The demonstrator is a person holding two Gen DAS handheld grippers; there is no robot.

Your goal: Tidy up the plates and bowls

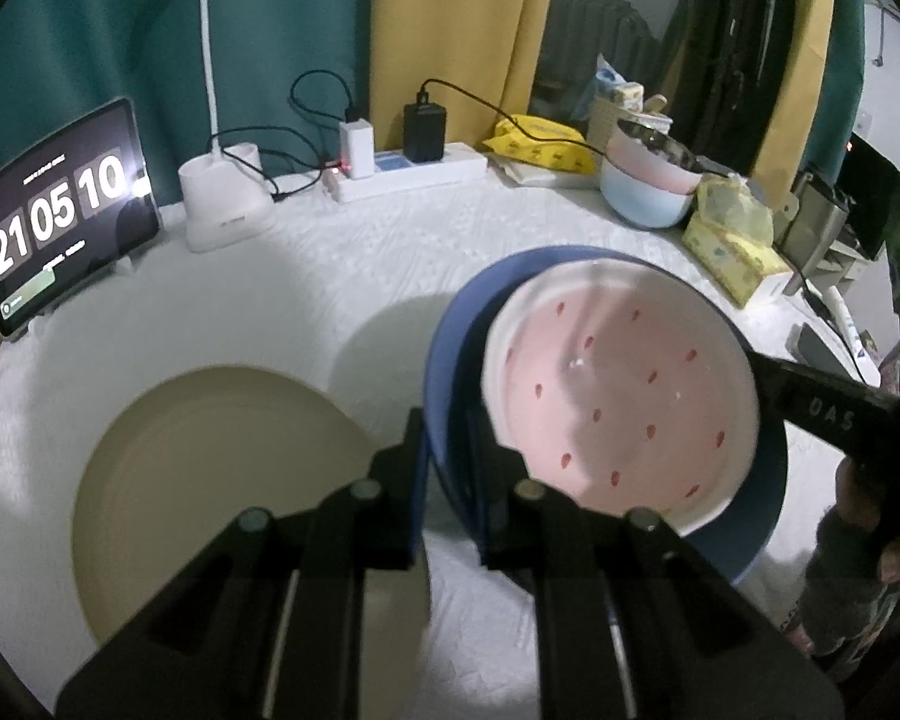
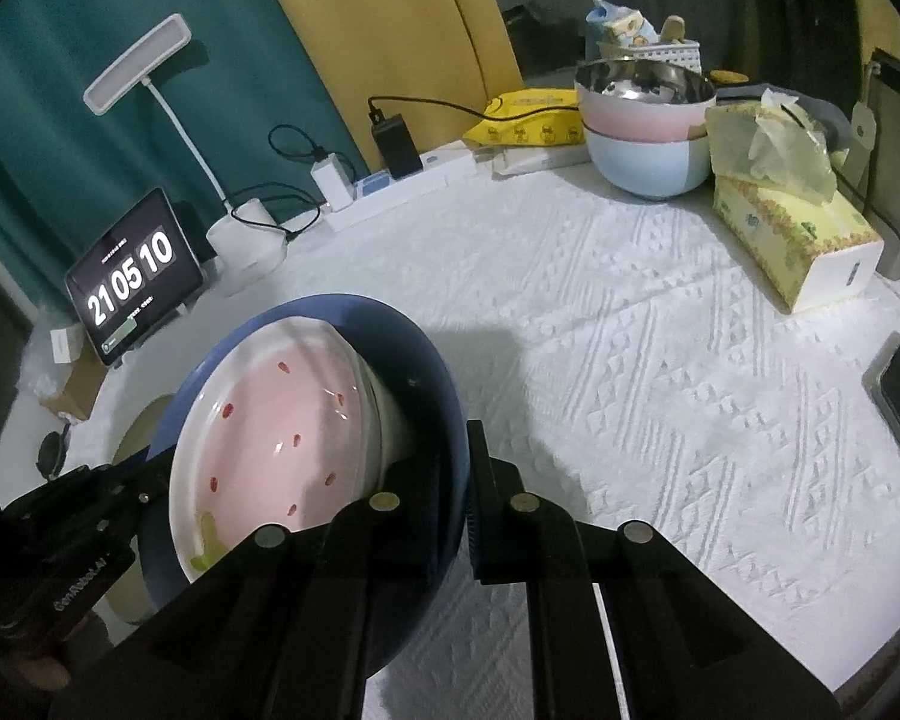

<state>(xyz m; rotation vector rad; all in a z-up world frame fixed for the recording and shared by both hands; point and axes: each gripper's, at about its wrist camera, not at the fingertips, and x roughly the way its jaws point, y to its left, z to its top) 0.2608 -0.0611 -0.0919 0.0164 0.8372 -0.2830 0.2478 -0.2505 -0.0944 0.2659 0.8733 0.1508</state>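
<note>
A blue bowl [image 1: 450,324] [image 2: 426,396] holds a white-rimmed pink bowl [image 1: 624,390] [image 2: 270,438] with red strawberry marks nested inside it. My left gripper [image 1: 447,438] is shut on the blue bowl's left rim. My right gripper [image 2: 456,468] is shut on the opposite rim. Each wrist view shows the other gripper at the far side, the right gripper [image 1: 768,378] and the left gripper [image 2: 144,468]. The pair of bowls sits tilted, with a shadow on the cloth beside it. A beige plate [image 1: 210,480] [image 2: 141,426] lies flat on the table to the left of the bowls.
White textured cloth [image 2: 630,360] covers the table. At the back right stands a stack of pastel bowls [image 1: 648,186] [image 2: 648,138] with a steel one on top, next to a tissue box [image 2: 798,240]. A tablet clock [image 1: 60,222], lamp base [image 1: 225,204] and power strip [image 1: 414,174] line the back.
</note>
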